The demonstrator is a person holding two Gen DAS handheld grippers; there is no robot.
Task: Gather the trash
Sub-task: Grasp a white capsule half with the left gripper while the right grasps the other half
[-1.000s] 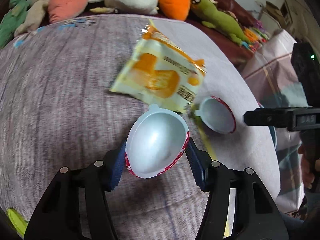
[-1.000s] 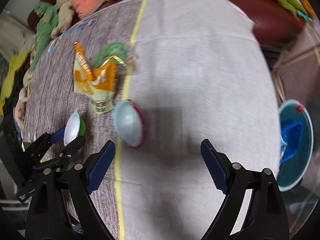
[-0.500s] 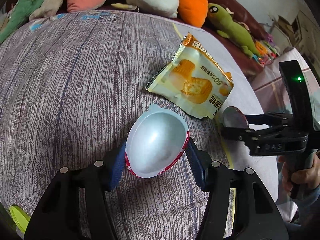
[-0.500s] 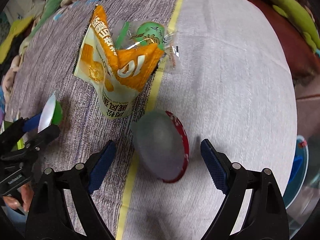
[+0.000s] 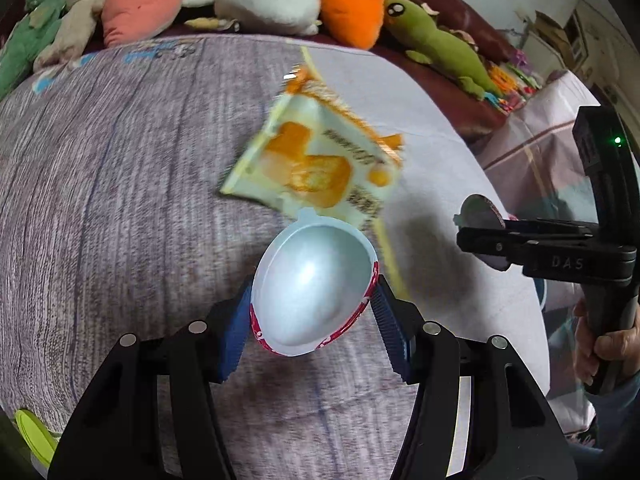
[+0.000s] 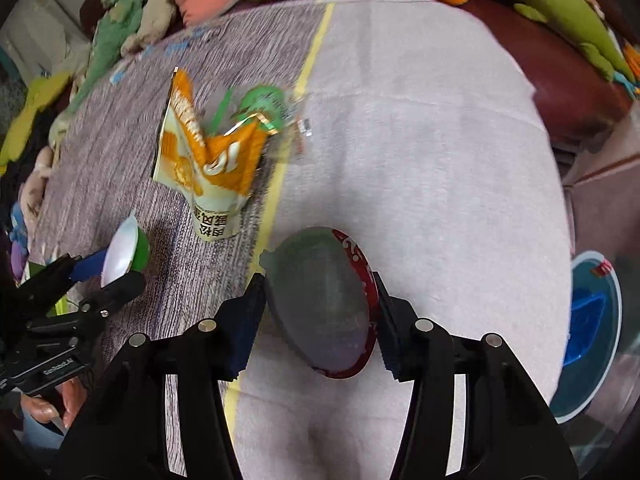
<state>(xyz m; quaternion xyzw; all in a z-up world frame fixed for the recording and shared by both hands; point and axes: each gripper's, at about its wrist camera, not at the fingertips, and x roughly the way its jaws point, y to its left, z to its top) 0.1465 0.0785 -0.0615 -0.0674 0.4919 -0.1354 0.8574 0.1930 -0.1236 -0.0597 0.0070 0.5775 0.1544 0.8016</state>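
Trash shells: left gripper fingers hold a white half-shell; right gripper fingers are closing across a red-rimmed half-shell above the counter. Judged light, thin, crushable, slippery; rim-to-rim hold suits.

Bare cloth right of yellow wrapper looks clear; toys block far edge.

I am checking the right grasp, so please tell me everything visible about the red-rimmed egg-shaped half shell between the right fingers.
The red-rimmed egg-shaped half shell looks like thin plastic, with a dull grey hollow inside and a red patterned outside showing along its right edge. A small tab sticks out at its upper left. It faces the camera, tilted, above the pale cloth-covered table. The right gripper is closing, and its blue ridged fingers flank the shell, seemingly touching both sides.
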